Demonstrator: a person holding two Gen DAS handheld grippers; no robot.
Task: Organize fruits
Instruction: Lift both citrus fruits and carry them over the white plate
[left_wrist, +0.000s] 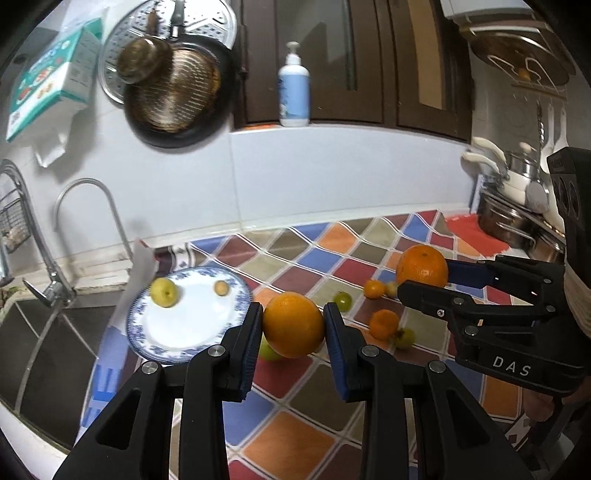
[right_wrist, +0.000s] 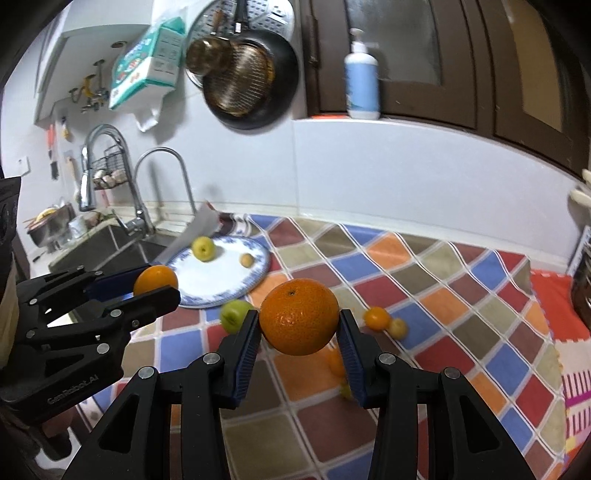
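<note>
My left gripper is shut on a large orange, held above the checked cloth. My right gripper is shut on a second orange; it appears at the right of the left wrist view too, as the right gripper. A blue-rimmed white plate lies beside the sink and carries a yellow-green apple and a small yellowish fruit. Loose on the cloth are a green apple, a small tangerine, a yellow fruit and another tangerine.
A steel sink with a curved faucet lies left of the plate. On the wall hang a dark pan and a perforated tray. A pump bottle stands on the ledge. Pots crowd the counter's right end.
</note>
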